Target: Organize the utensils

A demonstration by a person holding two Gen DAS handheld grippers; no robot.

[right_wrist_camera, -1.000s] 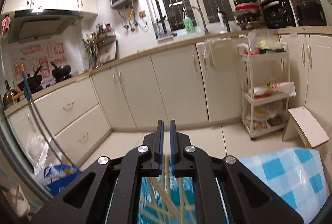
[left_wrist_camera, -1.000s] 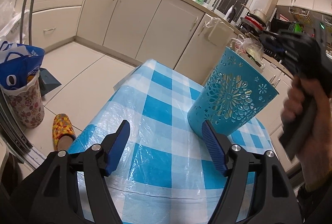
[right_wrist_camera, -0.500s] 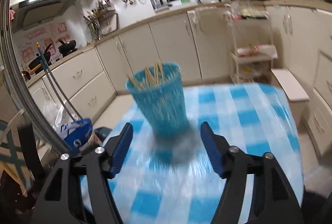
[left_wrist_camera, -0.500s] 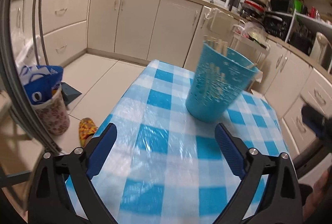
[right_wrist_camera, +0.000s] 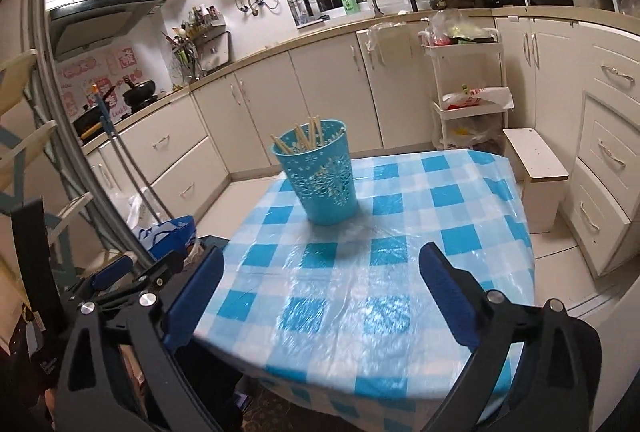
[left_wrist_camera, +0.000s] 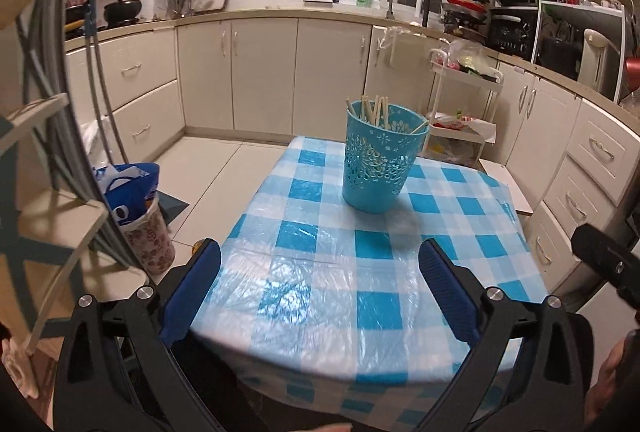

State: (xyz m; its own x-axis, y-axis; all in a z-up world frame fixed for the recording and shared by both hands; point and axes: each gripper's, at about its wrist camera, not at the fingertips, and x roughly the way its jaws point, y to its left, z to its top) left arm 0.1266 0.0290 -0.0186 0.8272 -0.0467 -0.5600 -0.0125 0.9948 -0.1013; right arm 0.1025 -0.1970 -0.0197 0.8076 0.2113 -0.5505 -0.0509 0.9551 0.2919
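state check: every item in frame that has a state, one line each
left claw: jaws opening, nothing between them
right claw: jaws opening, nothing between them
blue holder: upright on the table, not held
chopsticks: standing in the blue holder, tips above the rim
tablecloth: flat over the table, hanging over the near edge
cabinet doors: all shut

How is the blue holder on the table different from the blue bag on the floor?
The blue holder stands upright on the checked table; the blue bag sits lower, on the floor beside the table. The holder is a stiff cup with a cut-out flower pattern; the bag is soft and crumpled. The holder carries wooden chopsticks; the bag's contents cannot be made out. Both are blue and open at the top.
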